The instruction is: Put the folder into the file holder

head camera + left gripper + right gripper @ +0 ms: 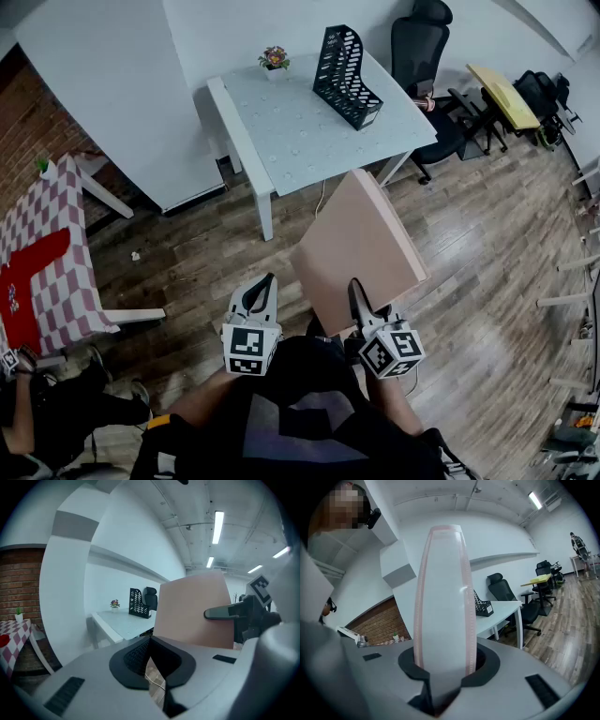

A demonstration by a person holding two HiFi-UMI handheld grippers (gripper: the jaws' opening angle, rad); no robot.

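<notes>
Between the clamped jaws of the right gripper [357,292] rises the pink folder [361,234], while beside it the left gripper [266,285] is closed on nothing, the black file holder [345,77] well ahead.

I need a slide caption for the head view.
Right gripper holds a pink folder; the file holder stands on the table ahead.

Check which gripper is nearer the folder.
Right. The right gripper is clamped on the near edge of the folder, so it is touching it. The left gripper is apart from the folder, off its left side, with its jaws together on nothing.
</notes>
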